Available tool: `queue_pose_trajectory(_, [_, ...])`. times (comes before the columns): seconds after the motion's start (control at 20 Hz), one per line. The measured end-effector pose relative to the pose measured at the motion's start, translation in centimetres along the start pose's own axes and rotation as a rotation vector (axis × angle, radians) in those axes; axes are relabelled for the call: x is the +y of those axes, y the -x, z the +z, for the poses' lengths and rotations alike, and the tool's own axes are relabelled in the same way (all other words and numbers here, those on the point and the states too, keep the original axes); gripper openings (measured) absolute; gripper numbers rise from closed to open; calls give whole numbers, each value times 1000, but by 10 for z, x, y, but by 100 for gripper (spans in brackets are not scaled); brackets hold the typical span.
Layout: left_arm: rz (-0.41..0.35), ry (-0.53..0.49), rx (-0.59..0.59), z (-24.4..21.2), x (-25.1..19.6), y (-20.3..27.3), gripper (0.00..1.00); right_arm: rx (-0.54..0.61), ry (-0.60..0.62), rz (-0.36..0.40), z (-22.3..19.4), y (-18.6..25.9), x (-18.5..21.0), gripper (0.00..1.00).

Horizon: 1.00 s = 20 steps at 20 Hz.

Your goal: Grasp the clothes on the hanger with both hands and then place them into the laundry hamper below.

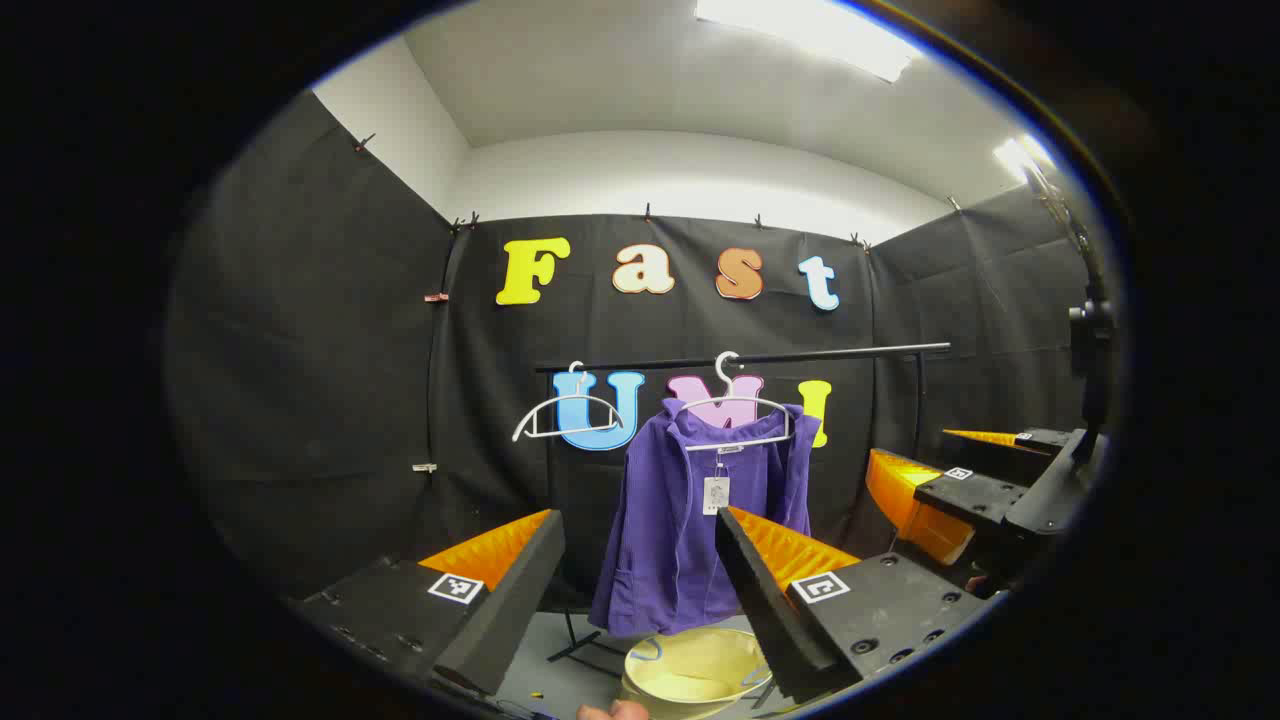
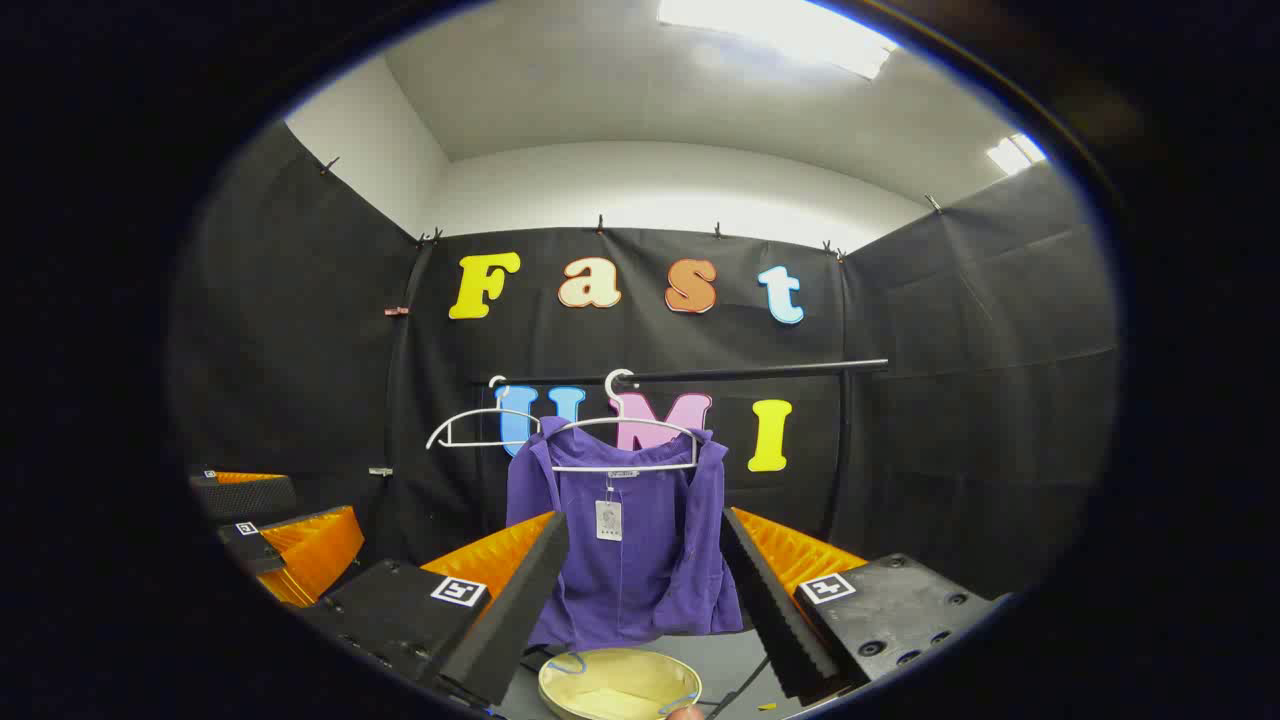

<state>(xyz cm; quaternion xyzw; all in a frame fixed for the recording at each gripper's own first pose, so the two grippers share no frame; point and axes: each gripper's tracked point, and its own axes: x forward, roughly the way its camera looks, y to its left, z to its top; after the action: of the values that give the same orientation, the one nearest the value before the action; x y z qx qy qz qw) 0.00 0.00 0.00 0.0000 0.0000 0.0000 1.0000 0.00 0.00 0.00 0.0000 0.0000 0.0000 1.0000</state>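
Purple garment (image 1: 690,510), hung on a white hanger (image 1: 735,420) directly above the cream hamper (image 1: 695,672) for a straight drop, is framed at a distance by left gripper (image 1: 640,580) and right gripper (image 2: 645,590), fingers spread.

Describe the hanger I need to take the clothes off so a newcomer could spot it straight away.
Find the black rail across the back wall. Two white hangers hook over it side by side. Yours is the loaded hanger carrying the purple garment above the cream hamper; the bare hanger holds nothing.
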Motion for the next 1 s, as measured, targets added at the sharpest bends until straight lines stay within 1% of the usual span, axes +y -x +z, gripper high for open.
queue_pose_trajectory(0.55, [-12,19,-7,0,12,-1,96,-4,5,0,2,-2,10,97])
queue_pose_trajectory(0.65, [-3,27,-7,1,14,-3,95,-1,9,-1,1,-4,10,97])
queue_pose_trajectory(0.7, [-1,28,-9,2,15,-3,94,0,12,-3,1,-5,10,97])
queue_pose_trajectory(0.8, [0,25,-14,2,14,-1,95,-4,16,-8,4,-5,7,97])
queue_pose_trajectory(1.0, [-22,7,-13,3,13,-4,96,-3,16,-26,4,-8,3,97])
